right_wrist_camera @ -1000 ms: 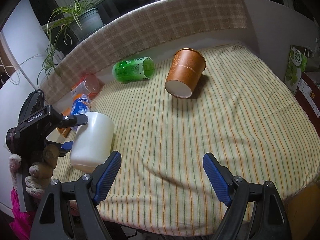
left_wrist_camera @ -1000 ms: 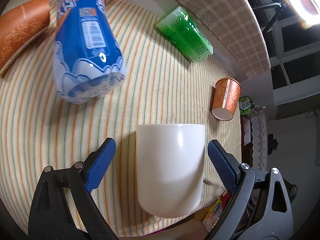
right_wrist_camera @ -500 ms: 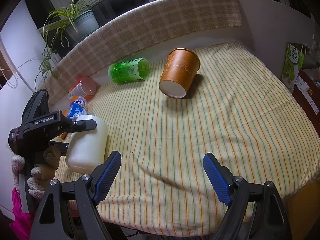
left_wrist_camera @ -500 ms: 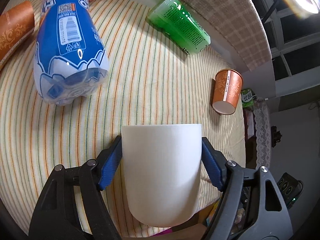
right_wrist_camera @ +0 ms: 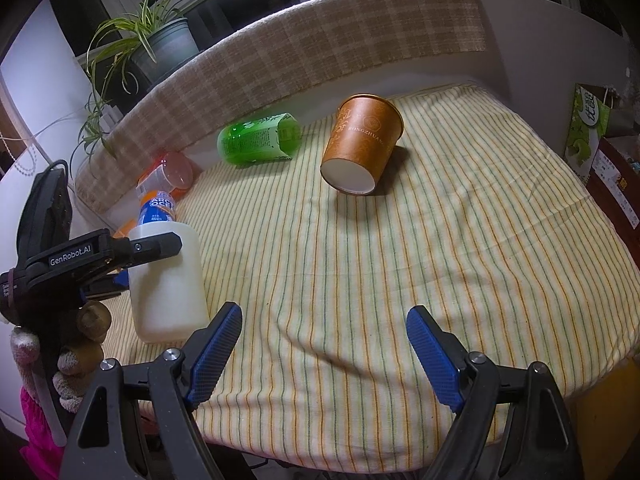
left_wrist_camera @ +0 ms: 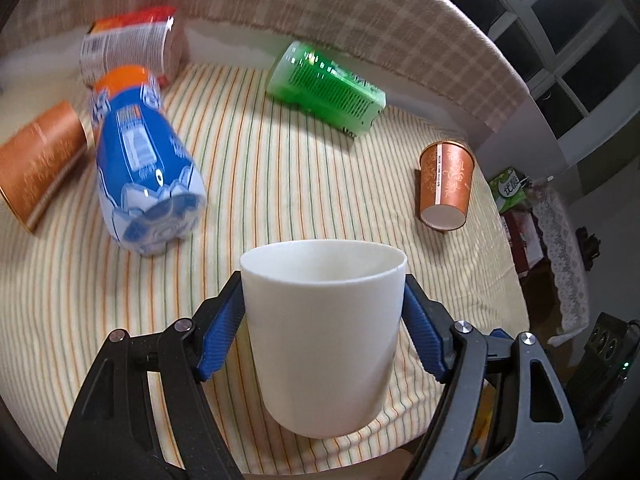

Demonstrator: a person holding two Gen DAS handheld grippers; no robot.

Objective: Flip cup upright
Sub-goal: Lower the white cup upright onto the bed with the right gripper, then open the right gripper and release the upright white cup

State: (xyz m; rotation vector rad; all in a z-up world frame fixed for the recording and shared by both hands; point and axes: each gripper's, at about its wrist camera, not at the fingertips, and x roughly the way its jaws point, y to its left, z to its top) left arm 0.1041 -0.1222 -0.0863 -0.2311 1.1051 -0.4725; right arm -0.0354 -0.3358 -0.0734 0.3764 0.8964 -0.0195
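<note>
My left gripper (left_wrist_camera: 322, 314) is shut on a plain white cup (left_wrist_camera: 324, 320). The cup is upright, its open rim up, low over the near left part of the striped tablecloth (left_wrist_camera: 256, 184). In the right wrist view the same cup (right_wrist_camera: 168, 284) shows at the left, its base at or just above the cloth, with the left gripper (right_wrist_camera: 100, 256) clamped on it. My right gripper (right_wrist_camera: 322, 344) is open and empty above the near edge of the cloth.
An orange paper cup (right_wrist_camera: 362, 146) lies on its side mid-table. A green bottle (right_wrist_camera: 260, 138), a blue bottle (left_wrist_camera: 144, 168), a red-labelled container (left_wrist_camera: 128, 46) and another orange cup (left_wrist_camera: 38, 160) lie toward the back and left. A potted plant (right_wrist_camera: 160, 48) stands behind the plaid backrest.
My left gripper closed on the white cup, which lay on its side, and turned it upright. The right gripper has stayed open and nearly still.
</note>
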